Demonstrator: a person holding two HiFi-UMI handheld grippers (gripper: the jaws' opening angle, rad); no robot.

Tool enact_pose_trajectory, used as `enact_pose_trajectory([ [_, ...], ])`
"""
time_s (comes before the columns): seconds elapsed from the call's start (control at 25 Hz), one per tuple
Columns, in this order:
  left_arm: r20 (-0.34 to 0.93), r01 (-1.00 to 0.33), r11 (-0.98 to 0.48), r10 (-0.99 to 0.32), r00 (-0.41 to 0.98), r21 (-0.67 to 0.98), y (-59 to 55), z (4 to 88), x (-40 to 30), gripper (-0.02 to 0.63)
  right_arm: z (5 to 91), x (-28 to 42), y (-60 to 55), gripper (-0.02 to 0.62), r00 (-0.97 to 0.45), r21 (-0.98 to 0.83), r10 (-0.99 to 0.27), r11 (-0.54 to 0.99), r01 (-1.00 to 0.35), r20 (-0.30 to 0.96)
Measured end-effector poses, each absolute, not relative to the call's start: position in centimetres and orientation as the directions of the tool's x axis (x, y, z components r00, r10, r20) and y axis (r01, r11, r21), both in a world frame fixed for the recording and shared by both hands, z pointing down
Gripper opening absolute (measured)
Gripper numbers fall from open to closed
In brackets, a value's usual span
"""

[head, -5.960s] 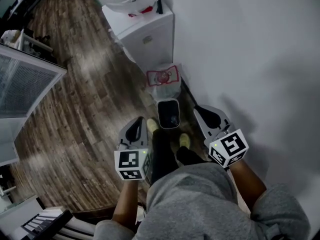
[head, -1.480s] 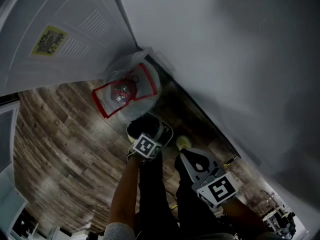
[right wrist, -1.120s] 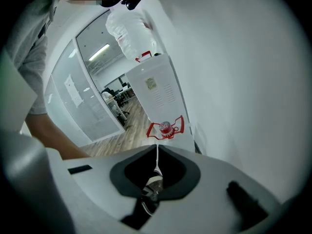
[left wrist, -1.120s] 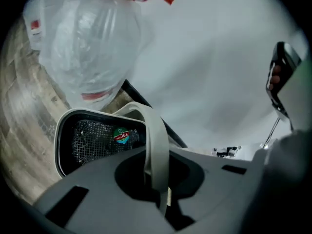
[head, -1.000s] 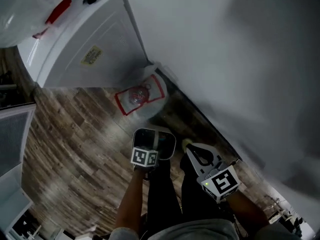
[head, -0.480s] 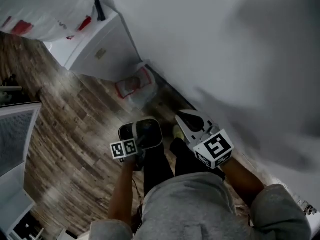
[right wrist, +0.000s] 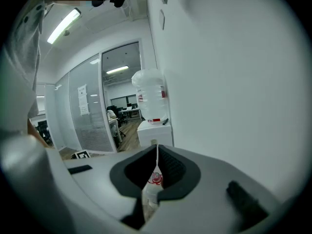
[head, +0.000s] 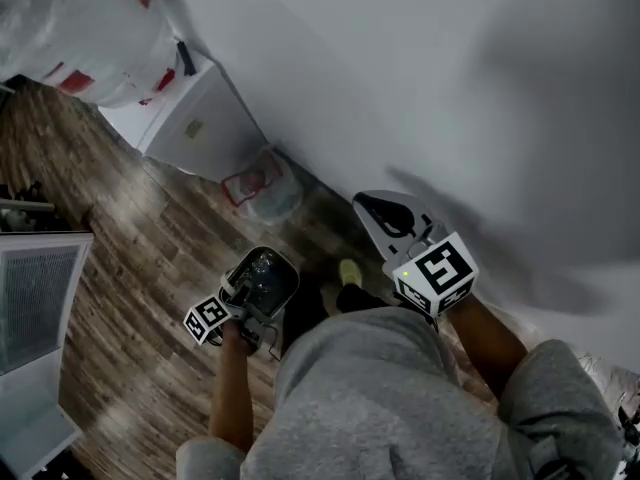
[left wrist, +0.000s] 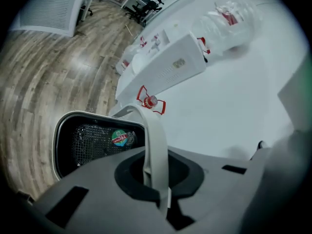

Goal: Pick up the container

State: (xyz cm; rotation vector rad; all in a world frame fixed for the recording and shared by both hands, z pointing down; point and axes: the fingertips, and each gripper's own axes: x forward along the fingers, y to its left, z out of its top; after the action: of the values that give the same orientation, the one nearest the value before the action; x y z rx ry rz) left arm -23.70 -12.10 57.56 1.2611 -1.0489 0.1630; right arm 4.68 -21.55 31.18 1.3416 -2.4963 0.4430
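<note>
So from the head view: grey sweatshirt (head: 370,398) at the bottom, both forearms sticking out of the sleeves. The left forearm (head: 232,388) runs forward and slightly left. The left gripper (head: 250,293) tilts downward, its marker cube (head: 205,318) rolled off to the left. In the left gripper view its jaws are clamped tight on the pale handle (left wrist: 155,135) of the container (head: 270,288). So the container hangs off that gripper, above the wood floor (head: 120,268) and right in front of the person's legs. It's a dark bin with a light rim and mesh inside. There's a round green-and-red label (left wrist: 119,137) in there; can't tell what it's stuck on.

The right forearm (head: 490,343) angles up and left. The right gripper (head: 375,208) is out toward the wall (head: 450,88), its own cube facing the camera. Its jaws are pressed together with nothing in them.

Further out, a clear bag with red print (head: 262,183) sits on the floor right at the edge where it meets the wall. It's just beside the near corner of the white water dispenser (head: 195,123), which has a big bottle (head: 85,23) on top.
</note>
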Motion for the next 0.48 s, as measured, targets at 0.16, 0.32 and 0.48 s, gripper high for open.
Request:
enact_pose_trajectory([
  [0.16, 0.713, -0.598, 0.404, -0.509, 0.482, 0.692, -10.5, 56.1, -25.6, 0.014, 29.4, 7.4, -19.6, 0.026, -0.513, -0.136, -0.787, 0.498, -0.856, 0.345],
  [0.32, 0.709, -0.562, 0.455, -0.578, 0.404, 0.691, -8.5, 55.1, -28.0, 0.014, 28.3, 10.2, -18.4, 0.026, -0.503, -0.159, -0.807, 0.477, -0.864, 0.309],
  [0.48, 0.701, -0.505, 0.510, -0.636, 0.323, 0.696, -5.8, 54.5, -29.4, 0.014, 27.8, 11.6, -17.4, 0.026, -0.521, -0.206, -0.807, 0.480, -0.853, 0.278],
])
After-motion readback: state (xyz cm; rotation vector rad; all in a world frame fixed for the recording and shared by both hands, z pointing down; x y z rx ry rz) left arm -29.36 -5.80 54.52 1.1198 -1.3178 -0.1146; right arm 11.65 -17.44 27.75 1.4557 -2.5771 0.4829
